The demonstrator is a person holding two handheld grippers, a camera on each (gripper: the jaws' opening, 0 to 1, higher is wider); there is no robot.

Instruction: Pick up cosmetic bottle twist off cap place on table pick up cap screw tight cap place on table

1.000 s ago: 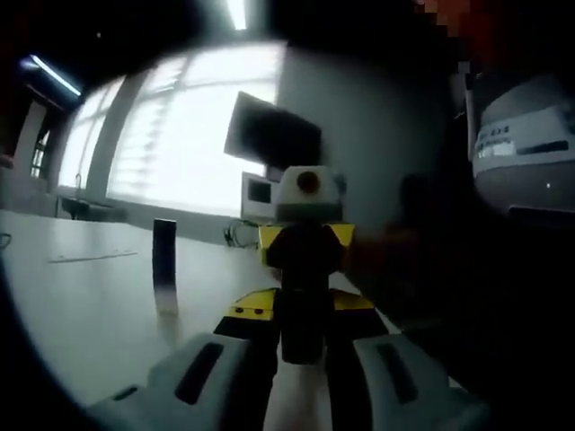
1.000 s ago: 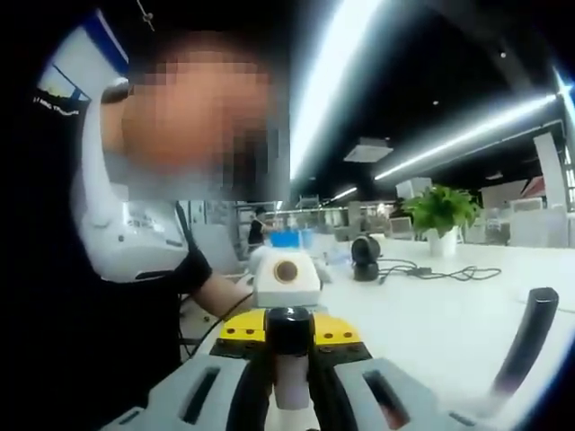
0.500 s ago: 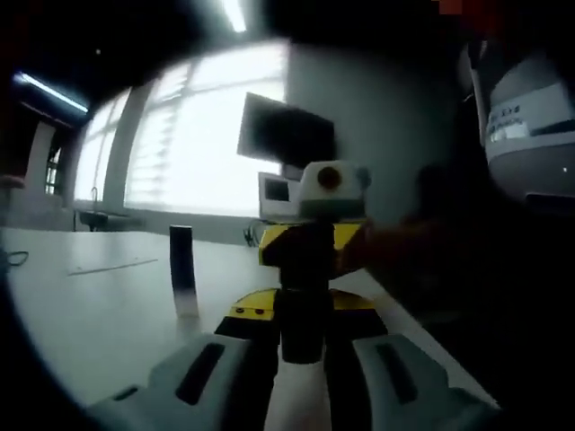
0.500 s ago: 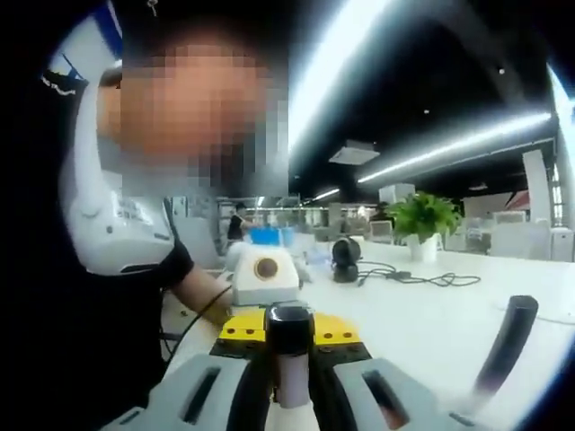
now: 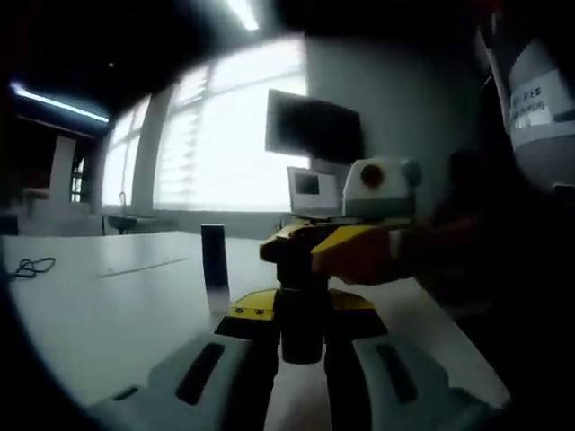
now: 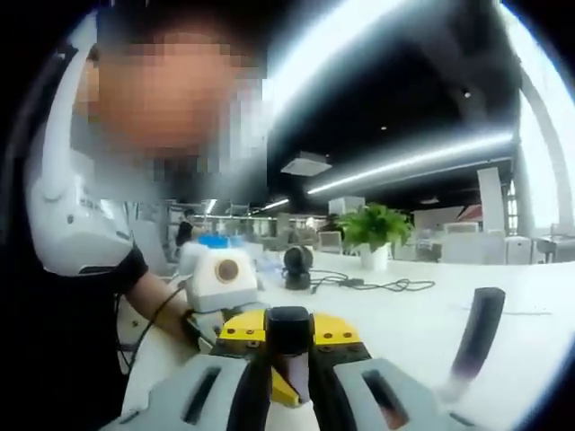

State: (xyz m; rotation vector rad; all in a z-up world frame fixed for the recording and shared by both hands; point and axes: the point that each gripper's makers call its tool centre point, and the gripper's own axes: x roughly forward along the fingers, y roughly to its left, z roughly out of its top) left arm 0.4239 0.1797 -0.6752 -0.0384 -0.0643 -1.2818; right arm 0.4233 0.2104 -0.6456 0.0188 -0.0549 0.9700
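The left gripper (image 5: 301, 359) is clamping its jaws on the pale body of the cosmetic bottle (image 5: 296, 404); the bottle's long axis is running forward between the jaws, black cap (image 5: 302, 310) pointing away from the camera; the right gripper (image 5: 359, 247) is meeting it head-on from the far side. In the right gripper view, the right gripper (image 6: 289, 377) is pinching the cap (image 6: 289, 334) between its jaws, the left gripper (image 6: 225, 287) facing it. A dark upright cylinder (image 5: 214, 260) is standing on the white table (image 5: 99, 305), apart from both grippers; a potted plant (image 6: 373, 235) is sitting further back.
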